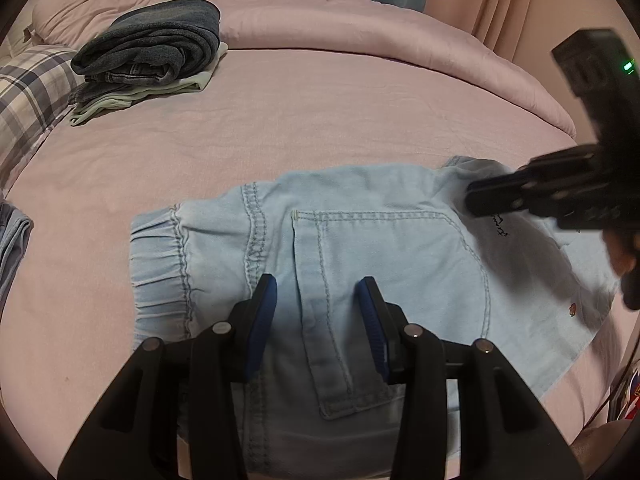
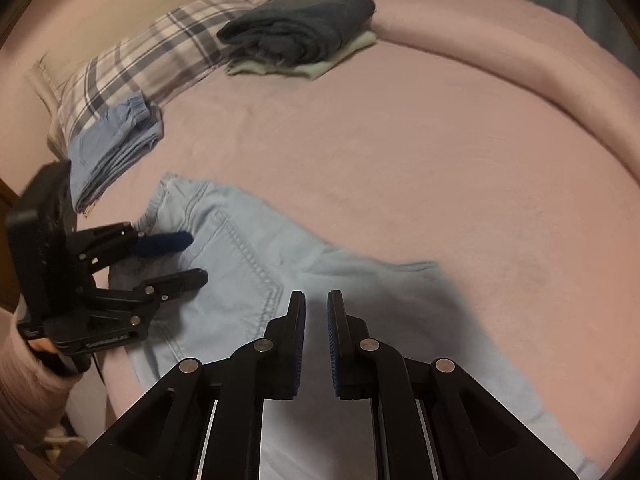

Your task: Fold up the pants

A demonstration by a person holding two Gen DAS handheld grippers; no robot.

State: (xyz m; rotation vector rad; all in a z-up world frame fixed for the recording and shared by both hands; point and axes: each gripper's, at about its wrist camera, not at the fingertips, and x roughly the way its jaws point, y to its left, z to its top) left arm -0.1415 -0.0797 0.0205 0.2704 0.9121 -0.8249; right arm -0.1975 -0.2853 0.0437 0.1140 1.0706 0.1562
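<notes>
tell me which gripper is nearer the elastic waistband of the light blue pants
Left. The left gripper hovers over the back pocket, right beside the waistband. The right gripper is farther along the pants, toward the leg end.

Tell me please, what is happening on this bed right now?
A person with a gripper in each hand is folding light blue pants on a pink bed. The left gripper hangs open over the back pocket. The right gripper is nearly shut and holds nothing. Other folded clothes already lie near the plaid pillow.
</notes>
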